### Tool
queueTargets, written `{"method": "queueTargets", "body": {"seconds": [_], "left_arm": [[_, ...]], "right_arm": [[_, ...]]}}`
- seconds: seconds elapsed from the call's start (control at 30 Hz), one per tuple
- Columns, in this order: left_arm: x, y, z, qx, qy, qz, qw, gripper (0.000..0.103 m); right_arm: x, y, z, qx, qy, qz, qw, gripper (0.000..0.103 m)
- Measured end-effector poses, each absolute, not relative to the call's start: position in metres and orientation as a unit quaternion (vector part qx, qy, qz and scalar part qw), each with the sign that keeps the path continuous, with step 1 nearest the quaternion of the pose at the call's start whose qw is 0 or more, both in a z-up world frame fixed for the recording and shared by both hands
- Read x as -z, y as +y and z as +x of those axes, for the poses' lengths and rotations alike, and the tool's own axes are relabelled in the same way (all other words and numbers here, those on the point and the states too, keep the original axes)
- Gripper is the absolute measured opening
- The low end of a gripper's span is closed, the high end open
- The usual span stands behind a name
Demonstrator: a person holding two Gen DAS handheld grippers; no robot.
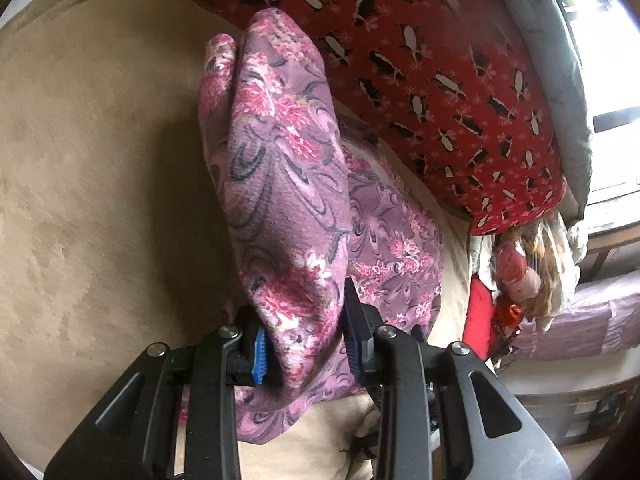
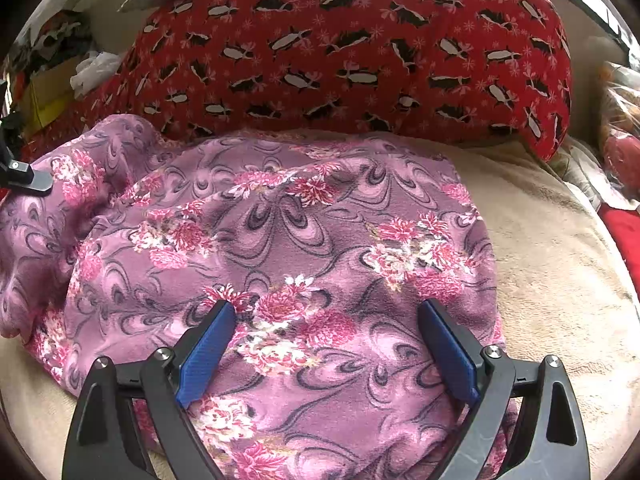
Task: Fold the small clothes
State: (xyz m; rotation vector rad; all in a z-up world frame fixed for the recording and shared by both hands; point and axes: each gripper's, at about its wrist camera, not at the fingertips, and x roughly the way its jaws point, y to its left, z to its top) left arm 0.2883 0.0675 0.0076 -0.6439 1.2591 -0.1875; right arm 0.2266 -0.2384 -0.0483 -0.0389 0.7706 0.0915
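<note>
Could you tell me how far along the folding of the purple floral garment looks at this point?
Early to midway. Done: the purple floral garment lies spread on the beige blanket. In hand: the left claw is shut on a bunched fold of it, lifted off the bed, while the right claw hangs open above the flat part. Left: laying that fold across and smoothing; no neat folded shape shows yet.

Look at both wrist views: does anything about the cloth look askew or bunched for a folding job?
Yes. The purple floral garment is not flat: its left side is bunched into a thick roll pinched in the left gripper, lifted off the beige blanket. The right gripper hovers open over the flatter part.
</note>
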Motion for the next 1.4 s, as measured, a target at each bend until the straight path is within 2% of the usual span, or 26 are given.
{"method": "queueTargets", "body": {"seconds": [0.23, 0.37, 0.4, 0.43, 0.8, 1.03, 1.13, 1.27, 1.4], "left_arm": [[-0.015, 0.034, 0.289, 0.116, 0.580, -0.264, 0.762, 0.027], [-0.016, 0.010, 0.290, 0.140, 0.586, -0.251, 0.757, 0.022], [-0.013, 0.003, 0.291, 0.148, 0.591, -0.249, 0.753, 0.017], [-0.011, -0.004, 0.292, 0.154, 0.596, -0.246, 0.749, 0.016], [0.041, -0.063, 0.304, 0.154, 0.663, -0.230, 0.696, 0.016], [0.041, -0.063, 0.297, 0.159, 0.659, -0.251, 0.691, 0.017], [0.029, -0.052, 0.287, 0.171, 0.646, -0.274, 0.692, 0.022], [0.011, -0.031, 0.267, 0.181, 0.622, -0.308, 0.697, 0.042], [0.008, 0.002, 0.240, 0.165, 0.606, -0.341, 0.699, 0.053]], "right_arm": [[0.048, -0.239, 0.227, -0.047, 0.382, -0.017, 0.923, 0.094], [0.042, -0.243, 0.228, -0.056, 0.388, -0.007, 0.920, 0.094], [0.040, -0.246, 0.228, -0.057, 0.387, -0.005, 0.920, 0.094], [0.038, -0.248, 0.227, -0.053, 0.386, -0.005, 0.921, 0.094], [0.048, -0.285, 0.227, -0.026, 0.415, 0.033, 0.909, 0.094], [0.050, -0.286, 0.227, -0.027, 0.417, 0.030, 0.908, 0.095], [0.049, -0.286, 0.229, -0.027, 0.419, 0.027, 0.907, 0.095], [0.046, -0.287, 0.232, -0.027, 0.426, 0.023, 0.904, 0.095], [0.031, -0.295, 0.227, -0.020, 0.414, 0.030, 0.910, 0.093]]}}
